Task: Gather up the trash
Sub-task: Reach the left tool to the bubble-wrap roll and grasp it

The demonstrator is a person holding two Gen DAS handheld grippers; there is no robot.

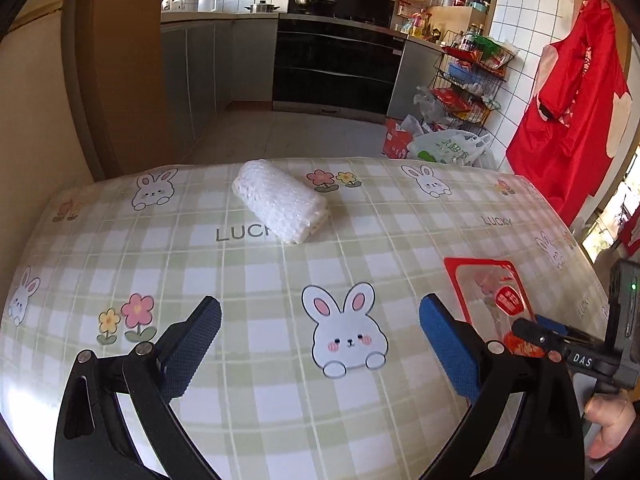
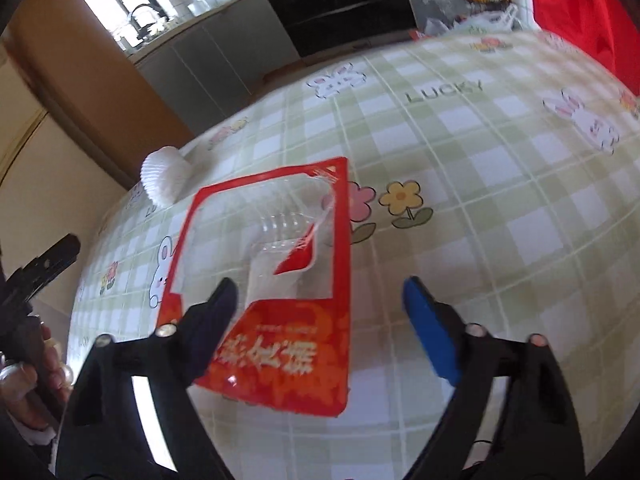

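Right hand-held gripper (image 2: 316, 312) gaping over red packet (image 2: 280, 344); left hand-held gripper (image 1: 320, 336) released, empty.

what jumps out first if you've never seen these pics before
The red packet with a clear window lies flat on the bunny-print tablecloth, right under the open right hand-held gripper. Farther back on the table sits a white bubble-wrap roll, ahead of the open left hand-held gripper.
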